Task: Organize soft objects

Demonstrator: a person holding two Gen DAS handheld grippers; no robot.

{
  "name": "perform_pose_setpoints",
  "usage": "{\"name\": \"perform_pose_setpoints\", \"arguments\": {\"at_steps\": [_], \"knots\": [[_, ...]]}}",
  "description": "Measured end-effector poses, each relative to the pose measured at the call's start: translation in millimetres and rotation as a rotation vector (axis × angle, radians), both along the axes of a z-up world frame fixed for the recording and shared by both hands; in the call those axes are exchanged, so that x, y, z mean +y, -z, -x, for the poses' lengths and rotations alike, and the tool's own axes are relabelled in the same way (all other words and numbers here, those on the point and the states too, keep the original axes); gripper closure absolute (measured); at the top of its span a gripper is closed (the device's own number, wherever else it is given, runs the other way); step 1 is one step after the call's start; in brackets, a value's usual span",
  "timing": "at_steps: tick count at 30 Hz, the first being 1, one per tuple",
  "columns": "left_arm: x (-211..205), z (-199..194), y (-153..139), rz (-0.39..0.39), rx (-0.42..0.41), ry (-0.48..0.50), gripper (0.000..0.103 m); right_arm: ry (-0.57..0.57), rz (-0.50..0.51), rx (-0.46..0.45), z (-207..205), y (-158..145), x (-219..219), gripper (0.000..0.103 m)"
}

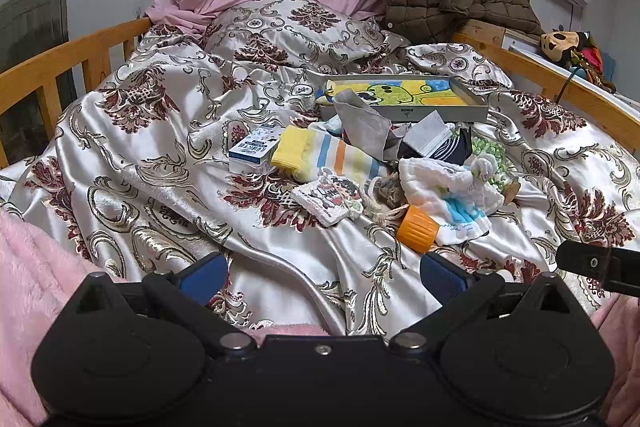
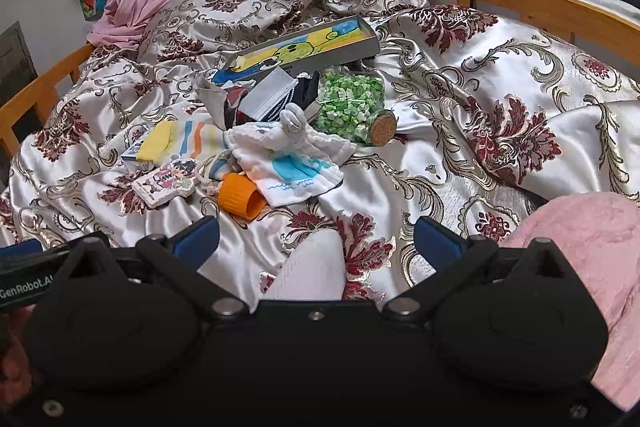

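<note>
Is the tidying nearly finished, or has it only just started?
Only just started. Done: one cartoon towel already lies in the grey tray. In hand: nothing; the left gripper and right gripper are both open and empty. Left: the striped sock, white cloth and face mask lie jumbled on the bedspread.

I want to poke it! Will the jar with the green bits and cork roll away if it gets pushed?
Probably a little: the jar lies on its side and looks round. The rumpled satin bedspread may stop it. It looks like glass, so likely hard and breakable.
</note>
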State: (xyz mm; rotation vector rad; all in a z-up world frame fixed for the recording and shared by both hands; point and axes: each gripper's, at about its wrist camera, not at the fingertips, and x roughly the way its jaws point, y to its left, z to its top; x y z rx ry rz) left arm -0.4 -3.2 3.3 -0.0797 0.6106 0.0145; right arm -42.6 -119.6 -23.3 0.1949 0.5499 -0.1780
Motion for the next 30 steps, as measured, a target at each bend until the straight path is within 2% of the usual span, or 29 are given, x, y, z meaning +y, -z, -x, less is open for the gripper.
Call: {"name": "perform_pose_setpoints", "arguments": {"at_steps": [11,16,21,25,30], "knots": [[0.8,-23.8,-7.1,-0.006,0.051,0.03,0.001,-0.012,-0.019,-0.016,-9.3,-7.1,-5.0,0.001],[-0.2,-46.9,-13.5,-0.07,0.05,0.065,0.001,-0.075,-0.038,-0.042,-24.1,-10.1,-11.5,0.001],[-3.0,-80.6,-12.9,-0.123,0.072,0.124,0.001,-0.103,-0.013,-0.029,-49.9,-9.9,-17.7,0.001],[-3.8,-111.8,-8.9,-0.167,0.103,0.177,0.001,-0.138,0.048,-0.011,-73.2,-8.5,-15.9,0.001],[9.5,-152.3,2.8,-0.144,0.207,0.199,0.001,-0.251,0.167,-0.027,-106.0,-6.4,-0.2,0.001]]}}
